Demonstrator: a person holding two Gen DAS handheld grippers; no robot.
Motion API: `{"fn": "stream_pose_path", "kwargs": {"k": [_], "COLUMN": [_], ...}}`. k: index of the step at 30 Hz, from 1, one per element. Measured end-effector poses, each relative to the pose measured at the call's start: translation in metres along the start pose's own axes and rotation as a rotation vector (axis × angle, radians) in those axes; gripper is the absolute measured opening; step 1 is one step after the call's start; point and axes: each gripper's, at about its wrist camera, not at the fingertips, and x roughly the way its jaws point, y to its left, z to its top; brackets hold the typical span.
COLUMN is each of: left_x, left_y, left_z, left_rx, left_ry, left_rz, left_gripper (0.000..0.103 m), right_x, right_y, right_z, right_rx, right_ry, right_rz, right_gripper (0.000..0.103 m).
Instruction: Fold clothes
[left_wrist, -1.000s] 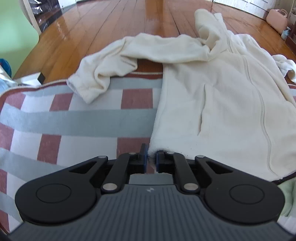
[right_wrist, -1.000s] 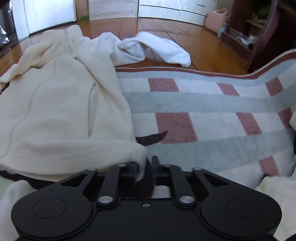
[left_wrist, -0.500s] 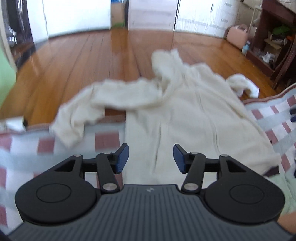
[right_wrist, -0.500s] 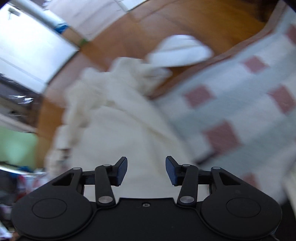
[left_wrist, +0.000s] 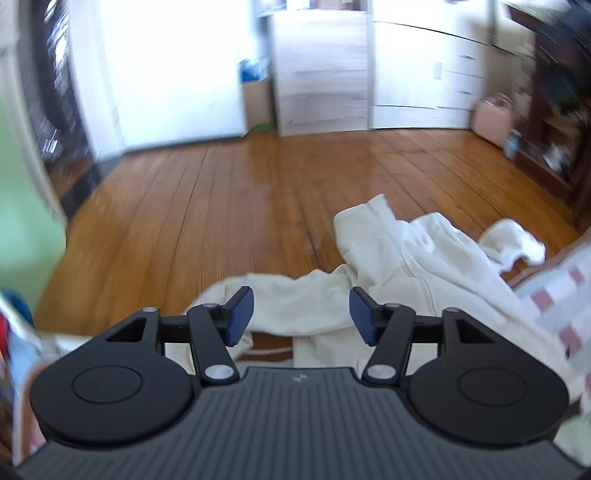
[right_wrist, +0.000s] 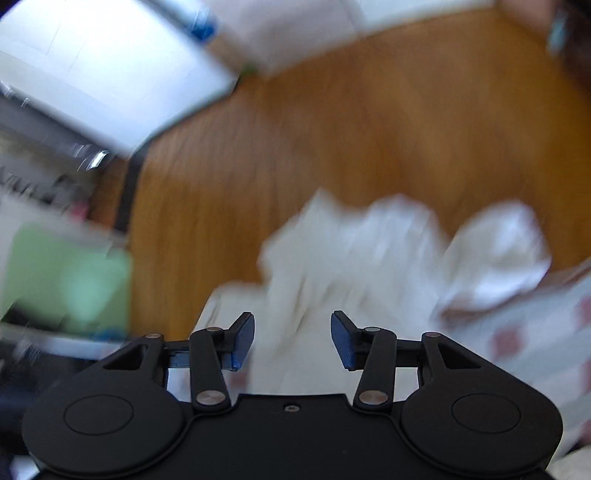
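A cream zip-up fleece jacket (left_wrist: 424, 273) lies spread half on the wooden floor and half on a checked rug (left_wrist: 554, 302), with one sleeve (left_wrist: 295, 302) stretched to the left. My left gripper (left_wrist: 301, 315) hangs well above it, its jaws opening, with nothing between the blue pads. In the blurred right wrist view the same jacket (right_wrist: 351, 251) lies below my right gripper (right_wrist: 291, 339), which is open and holds nothing.
The wooden floor (left_wrist: 258, 192) stretches to white cupboards (left_wrist: 417, 74) at the back. A dark shelf unit (left_wrist: 554, 110) and a pink bag (left_wrist: 495, 118) stand at the right. A green surface (right_wrist: 62, 277) lies at the left.
Both grippers let go of the jacket's hem, opened and rose high above it. The views tilted up toward the room. The jacket stays flat below.
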Motion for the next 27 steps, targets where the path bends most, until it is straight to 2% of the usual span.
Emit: {"fn": "stream_pose_path", "kwargs": {"k": [1,4,7,10,12,14,15,18,19,22,25,27], "left_x": [-0.004,-0.003,0.011,0.034,0.053,0.078,0.090,0.124,0.135,0.166,0.200,0.218], "left_y": [0.001,0.009,0.022,0.029,0.031,0.031,0.030,0.021,0.019,0.026,0.044,0.054], "left_z": [0.004,0.026,0.037,0.030,0.021,0.013,0.010,0.003,0.000,-0.012,-0.029,-0.042], "left_rx": [0.027,0.031,-0.011,-0.039,-0.061,-0.079,-0.086,-0.051,-0.034,-0.027,-0.067,-0.104], "left_ry": [-0.011,-0.010,0.006,0.029,0.029,0.038,0.047,0.120,0.129,0.100,0.103,0.077], "left_rz": [-0.001,-0.003,-0.045,-0.051,-0.085,-0.105,-0.097,0.019,0.041,0.015,0.012,-0.002], "left_gripper": [0.070,0.072,0.072,0.072,0.072,0.071,0.071,0.069,0.067,0.065,0.065,0.065], "right_x": [-0.013,-0.045,-0.031,0.018,0.051,0.079,0.093,0.136,0.150,0.202,0.253,0.288], "right_y": [0.006,0.016,0.022,0.031,0.038,0.039,0.039,0.032,0.029,0.014,-0.001,-0.013], "right_z": [0.018,0.054,0.053,0.040,0.033,0.031,0.030,0.037,0.042,0.051,0.055,0.045], "right_rx": [0.002,0.019,-0.026,-0.169,-0.283,-0.364,-0.399,-0.490,-0.507,-0.523,-0.492,-0.438], "right_ry": [-0.043,-0.150,-0.136,-0.078,-0.061,-0.051,-0.043,-0.027,-0.032,-0.031,-0.027,-0.032], "right_rz": [-0.020,0.027,0.105,0.070,0.027,0.021,0.019,-0.011,-0.032,-0.084,-0.055,-0.021], "right_gripper": [0.051,0.051,0.051,0.051,0.051,0.051,0.050,0.048,0.048,0.048,0.048,0.048]}}
